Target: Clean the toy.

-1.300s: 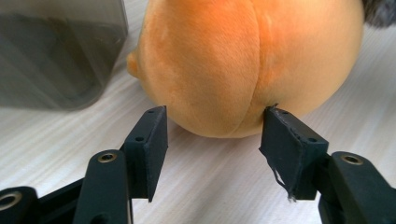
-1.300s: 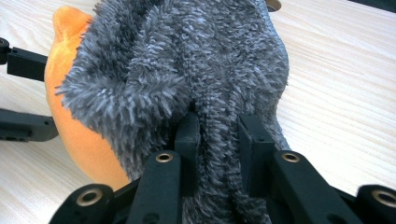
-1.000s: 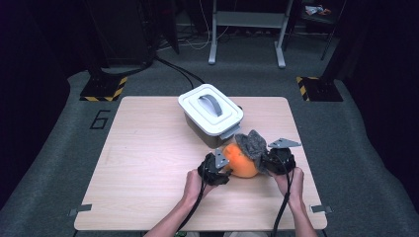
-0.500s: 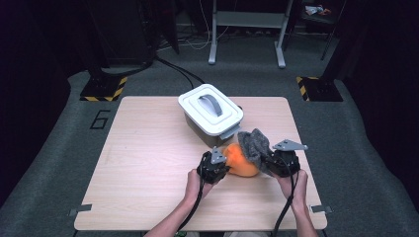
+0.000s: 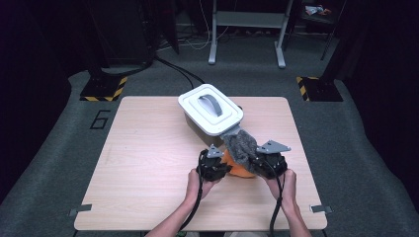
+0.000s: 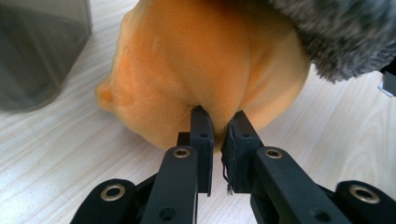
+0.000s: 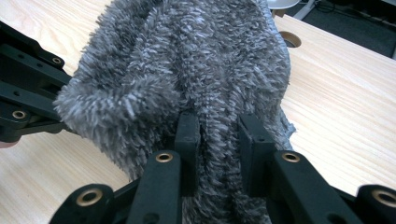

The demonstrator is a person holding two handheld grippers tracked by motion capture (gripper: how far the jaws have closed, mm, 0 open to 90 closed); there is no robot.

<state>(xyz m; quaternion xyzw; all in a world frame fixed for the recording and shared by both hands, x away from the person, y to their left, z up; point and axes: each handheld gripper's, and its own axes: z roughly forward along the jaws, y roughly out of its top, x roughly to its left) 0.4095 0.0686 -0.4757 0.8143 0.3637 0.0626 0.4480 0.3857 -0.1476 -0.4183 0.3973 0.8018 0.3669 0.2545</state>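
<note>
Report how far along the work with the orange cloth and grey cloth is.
Done: both grips are made. The left claw is pinched on the orange cloth; the right claw is clamped on the fluffy grey cloth draped over it. In hand: pulling them apart. Left: the lidded box is unopened.

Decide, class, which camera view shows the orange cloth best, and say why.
The left gripper view: the orange cloth spreads large there, with the left gripper pinching its fold. The high view gives a small orange patch beneath the grey fluffy cloth. The right gripper view faces the grey cloth instead.
</note>
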